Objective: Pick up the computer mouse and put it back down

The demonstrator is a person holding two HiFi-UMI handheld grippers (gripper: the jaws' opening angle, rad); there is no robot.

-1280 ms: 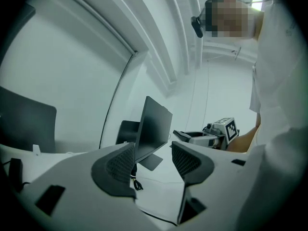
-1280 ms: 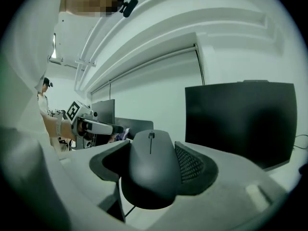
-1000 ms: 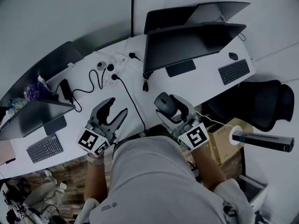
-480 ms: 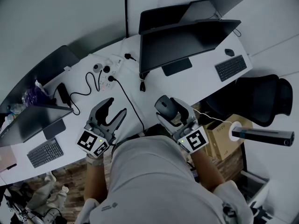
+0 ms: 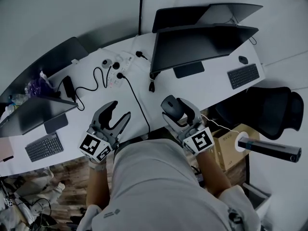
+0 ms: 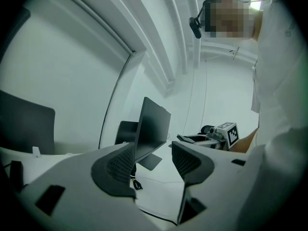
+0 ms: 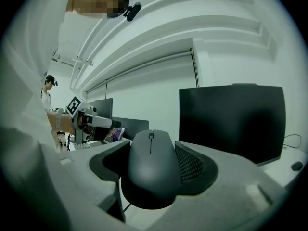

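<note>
Right gripper [image 5: 177,110]: clamped on the computer mouse [image 7: 150,170], pads on its two flanks, wheel end pointing away from me. The mouse is over the near edge of the desk [image 5: 207,88]; I cannot tell whether it touches the surface.

Left gripper [image 5: 120,112]: jaws apart, nothing between them, well to the side.

Risk: the smooth, rounded shell could slide forward out of the pads. Released this close to the edge, it could tip off.

Monitor [image 5: 202,44] stands beyond, well apart.

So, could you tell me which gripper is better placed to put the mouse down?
The right gripper: its jaws hold the computer mouse over the desk. The left gripper is open and empty.
</note>
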